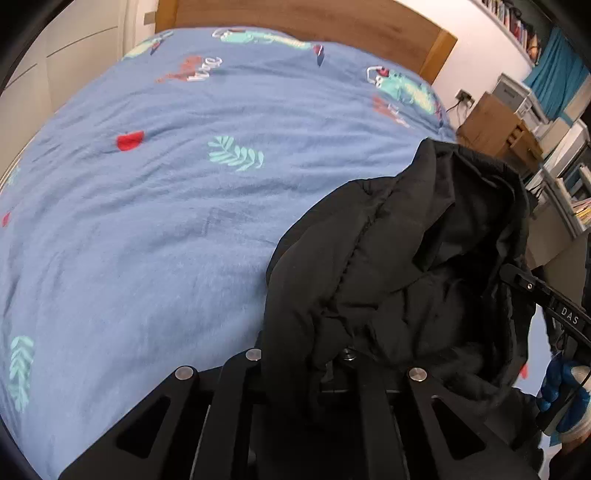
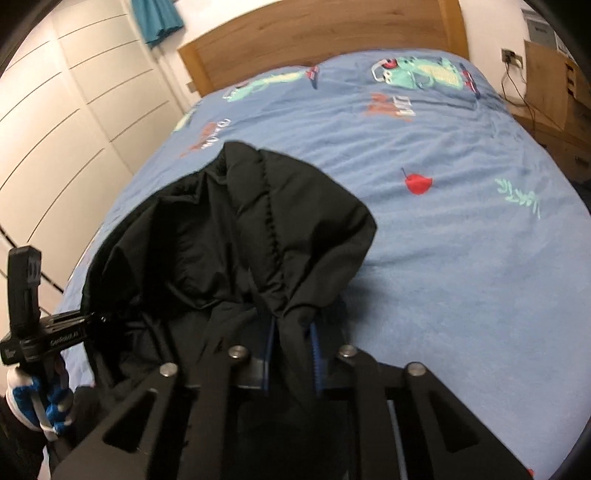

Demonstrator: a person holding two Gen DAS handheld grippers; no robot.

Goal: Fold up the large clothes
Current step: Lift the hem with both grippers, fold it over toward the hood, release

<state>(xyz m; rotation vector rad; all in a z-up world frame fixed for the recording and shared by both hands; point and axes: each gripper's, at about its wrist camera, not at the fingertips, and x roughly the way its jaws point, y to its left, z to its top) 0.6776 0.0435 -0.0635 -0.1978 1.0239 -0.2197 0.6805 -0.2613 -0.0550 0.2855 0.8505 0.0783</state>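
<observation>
A black padded jacket with a hood [image 1: 399, 251] hangs bunched between my two grippers above the blue bed. My left gripper [image 1: 332, 365] is shut on a fold of the jacket; its fingertips are hidden under the fabric. My right gripper [image 2: 291, 354] is shut on another fold of the jacket [image 2: 258, 236], with the cloth pinched between its blue pads [image 2: 314, 354]. Each gripper shows in the other's view, the right one in the left wrist view [image 1: 546, 299] and the left one in the right wrist view [image 2: 48, 332], held by blue-gloved hands.
A blue duvet with dinosaur and leaf prints [image 1: 166, 192] covers the bed below, with a wooden headboard [image 2: 317, 33] at the far end. White wardrobe doors [image 2: 66, 122] stand on one side. Cardboard boxes [image 1: 495, 125] and shelves stand on the other.
</observation>
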